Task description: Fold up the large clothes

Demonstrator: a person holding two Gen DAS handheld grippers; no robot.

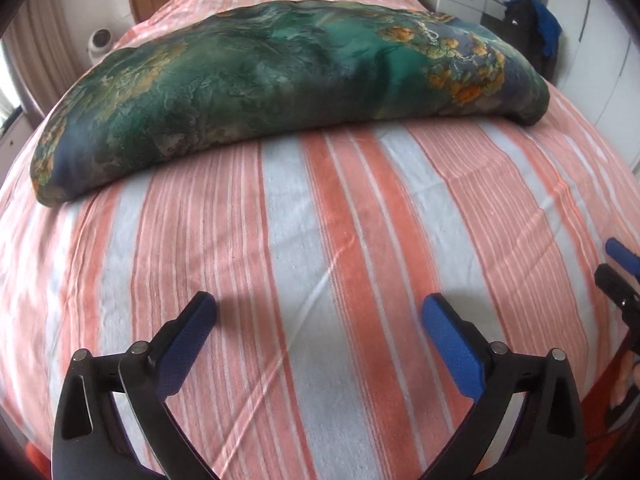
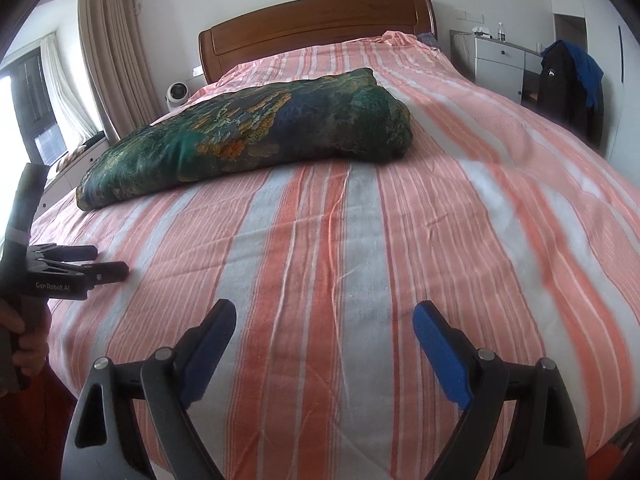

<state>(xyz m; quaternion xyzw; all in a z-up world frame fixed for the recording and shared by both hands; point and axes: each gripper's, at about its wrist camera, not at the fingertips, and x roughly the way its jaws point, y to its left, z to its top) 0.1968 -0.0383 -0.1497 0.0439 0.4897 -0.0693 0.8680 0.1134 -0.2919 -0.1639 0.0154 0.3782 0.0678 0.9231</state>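
Observation:
A folded green cloth with orange and blue print [image 1: 280, 88] lies across the middle of the bed, also in the right wrist view [image 2: 256, 132]. It sits on a pink and white striped bedsheet [image 1: 340, 260]. My left gripper [image 1: 318, 308] is open and empty, held low over the sheet, well short of the cloth. My right gripper [image 2: 324, 312] is open and empty too, over the sheet near the foot of the bed. The left gripper also shows at the left edge of the right wrist view [image 2: 108, 262], and the right gripper shows at the right edge of the left wrist view [image 1: 620, 264].
A wooden headboard [image 2: 316, 28] stands at the far end. A white drawer unit [image 2: 500, 64] and dark clothes hung on a chair [image 2: 568, 80] are at the right. A small white fan [image 2: 176, 94], curtains [image 2: 104, 48] and a window are at the left.

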